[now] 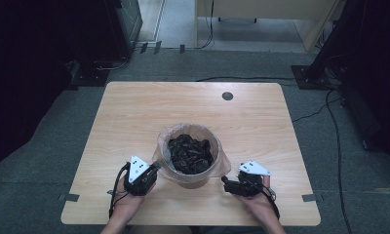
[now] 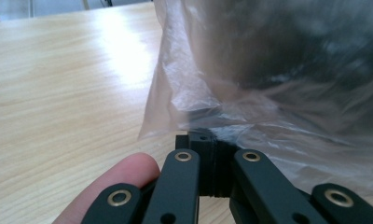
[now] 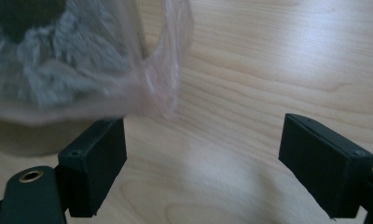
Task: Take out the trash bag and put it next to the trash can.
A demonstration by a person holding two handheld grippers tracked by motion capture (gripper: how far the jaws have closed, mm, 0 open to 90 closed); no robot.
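Your left gripper (image 2: 211, 154): matte black jaws pinched together on thin crinkly clear bag liner (image 2: 278, 93). Your right gripper (image 3: 203, 158): blocky jaws wide apart, nothing btwn, just beside liner's loose edge. Round bin (image 1: 189, 155) w/ dark crumpled contents sits btwn both, near front of pale wood-grain table (image 1: 134, 112). Round grommet hole (image 1: 227, 96) at far edge.

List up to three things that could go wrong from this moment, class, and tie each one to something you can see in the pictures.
1. The left gripper has its jaws shut on the thin clear plastic bag liner; a hard pull could tear it.
2. The right gripper is open beside the liner and grips nothing, so a lift from the left side alone might tip the round beige bin and spill its dark contents.
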